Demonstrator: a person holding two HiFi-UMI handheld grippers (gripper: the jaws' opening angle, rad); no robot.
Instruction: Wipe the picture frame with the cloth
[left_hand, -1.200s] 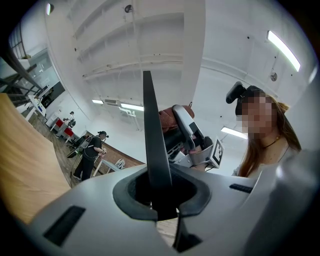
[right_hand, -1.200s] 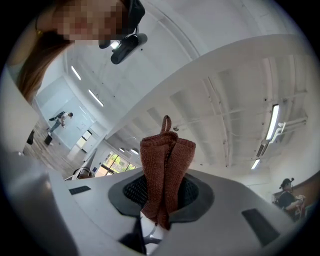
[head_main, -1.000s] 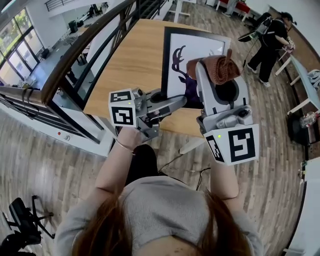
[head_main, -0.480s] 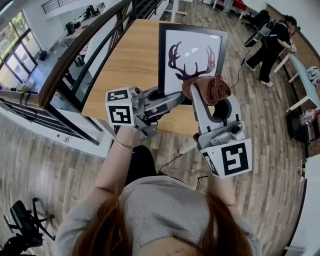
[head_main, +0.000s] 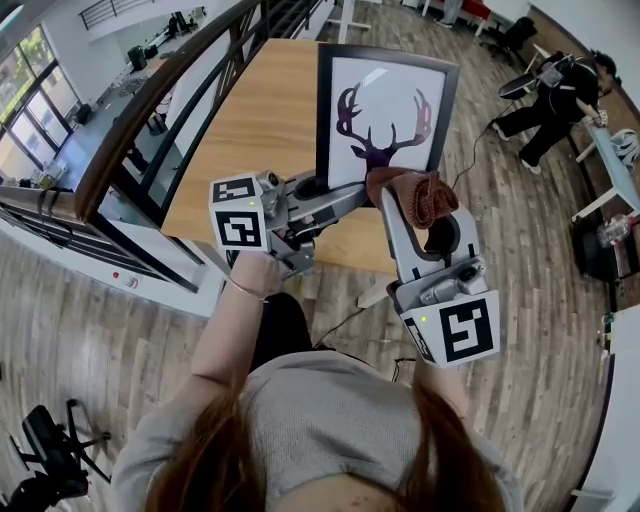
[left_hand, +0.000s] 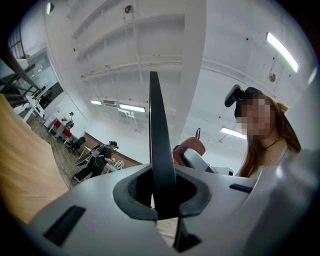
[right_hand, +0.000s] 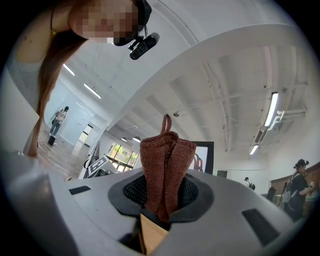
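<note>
Right, your left gripper (head_main: 318, 190) is clamped narrow on the near-left edge of the picture frame (head_main: 385, 100). The frame stands upright over the near part of the table (head_main: 260, 110), its antler print facing you. Whether its lower edge rests on the wood is hidden behind the grippers.

Your right gripper (head_main: 402, 200) is pinched on the rust-brown knitted cloth (head_main: 415, 192). The cloth bunches up out of the jaws just at the near-right corner of the glass, and I cannot tell whether it touches the glass yet.

To wipe well, I'd say:
- **Contact:** Present the fat, bunched part of the cloth to the glass. The hard jaw tips sit close under it and could scrape if you lean in too steeply.
- **Pressure:** Press lightly. The frame is gripped on one edge only, so a firm push on the far-right side will likely swing it about your left clamp.
- **Strokes:** Run them across from the right toward the clamped left side, so the push goes into your grip. Work from the near rows up to the far edge.
- **Border:** Take the black border as well. The stretch under your left jaws will need a fresh grip later.
</note>
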